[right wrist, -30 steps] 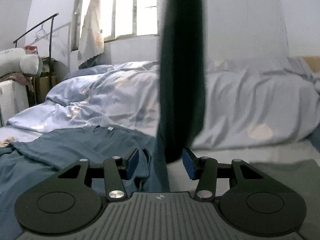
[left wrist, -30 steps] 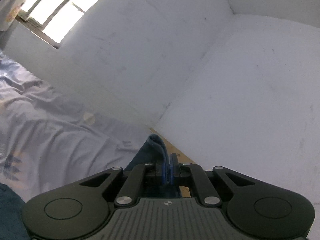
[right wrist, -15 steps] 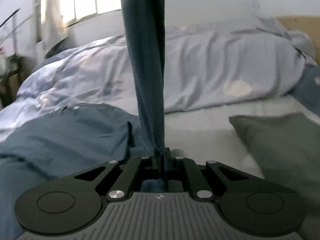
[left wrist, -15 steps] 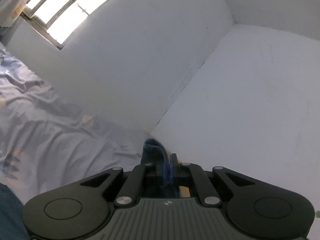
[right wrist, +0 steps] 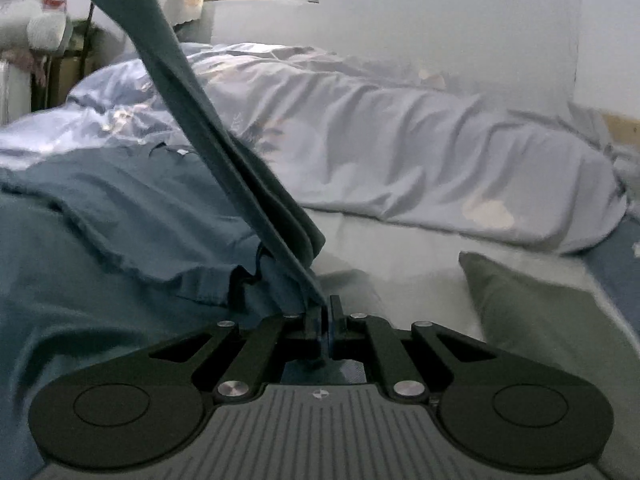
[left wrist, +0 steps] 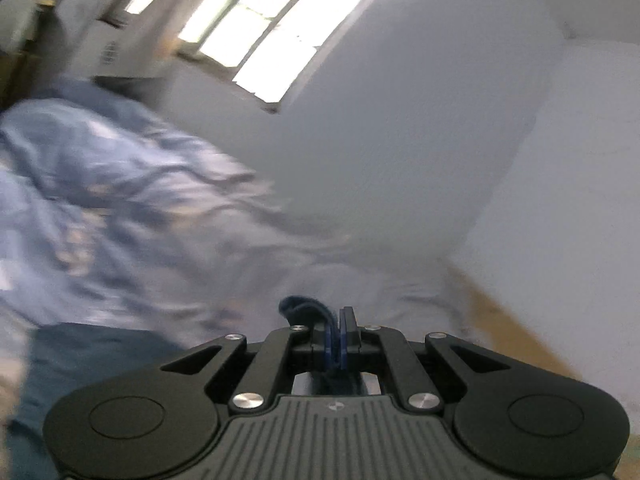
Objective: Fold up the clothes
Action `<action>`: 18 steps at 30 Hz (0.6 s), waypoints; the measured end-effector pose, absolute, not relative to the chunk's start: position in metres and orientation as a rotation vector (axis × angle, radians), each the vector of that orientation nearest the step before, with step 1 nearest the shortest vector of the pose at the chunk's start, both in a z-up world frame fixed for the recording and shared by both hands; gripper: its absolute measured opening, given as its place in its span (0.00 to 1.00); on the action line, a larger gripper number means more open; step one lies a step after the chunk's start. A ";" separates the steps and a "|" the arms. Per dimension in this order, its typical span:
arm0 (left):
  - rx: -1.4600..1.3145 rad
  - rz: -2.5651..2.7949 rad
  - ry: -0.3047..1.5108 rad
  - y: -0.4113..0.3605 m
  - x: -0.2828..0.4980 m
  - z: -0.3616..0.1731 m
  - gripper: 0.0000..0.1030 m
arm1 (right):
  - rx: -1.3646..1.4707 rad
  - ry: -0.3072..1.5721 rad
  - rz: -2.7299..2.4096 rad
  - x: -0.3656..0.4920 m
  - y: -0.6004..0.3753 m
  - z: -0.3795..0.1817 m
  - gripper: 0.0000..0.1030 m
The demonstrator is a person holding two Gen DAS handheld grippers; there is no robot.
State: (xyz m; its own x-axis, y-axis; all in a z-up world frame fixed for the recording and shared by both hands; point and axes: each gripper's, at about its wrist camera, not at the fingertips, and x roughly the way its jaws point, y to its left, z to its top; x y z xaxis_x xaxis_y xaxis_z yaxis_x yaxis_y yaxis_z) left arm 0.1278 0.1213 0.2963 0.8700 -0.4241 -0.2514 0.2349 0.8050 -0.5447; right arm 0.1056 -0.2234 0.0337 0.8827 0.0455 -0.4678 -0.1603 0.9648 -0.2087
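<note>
1. Your left tongs (left wrist: 339,334) are clenched on a bunched blue edge of the garment (right wrist: 120,216), raised above the bed (right wrist: 400,248).
2. Your right tongs (right wrist: 325,322) are clamped on a taut strip of it rising up-left, beside the green pillow (right wrist: 540,320).
3. Most of the garment lies rumpled on the bed; no fold looks finished.

Blue-teal garment (right wrist: 120,216): crumpled, mostly spread flat on the bed at left. One folded band of it rises taut, diagonally up-left from its lower end. A small bunched fold (left wrist: 304,308) shows, in the left wrist view.
</note>
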 end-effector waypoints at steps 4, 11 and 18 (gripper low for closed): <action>-0.496 -0.264 0.447 0.166 0.149 0.263 0.01 | -0.374 0.448 0.106 0.099 -0.205 0.025 0.03; -0.548 -0.198 0.492 0.222 0.146 0.204 0.01 | -0.633 0.435 0.351 0.070 -0.190 0.022 0.04; -0.660 -0.174 0.551 0.257 0.141 0.141 0.01 | -0.540 0.412 0.395 0.056 -0.215 0.069 0.29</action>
State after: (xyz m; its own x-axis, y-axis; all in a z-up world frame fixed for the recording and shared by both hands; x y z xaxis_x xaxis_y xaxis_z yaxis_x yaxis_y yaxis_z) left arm 0.1409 0.2572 0.1410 0.8433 -0.3229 -0.4296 -0.0181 0.7818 -0.6233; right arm 0.0562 -0.2147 0.0694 0.8455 0.2498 -0.4719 -0.4609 0.7876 -0.4090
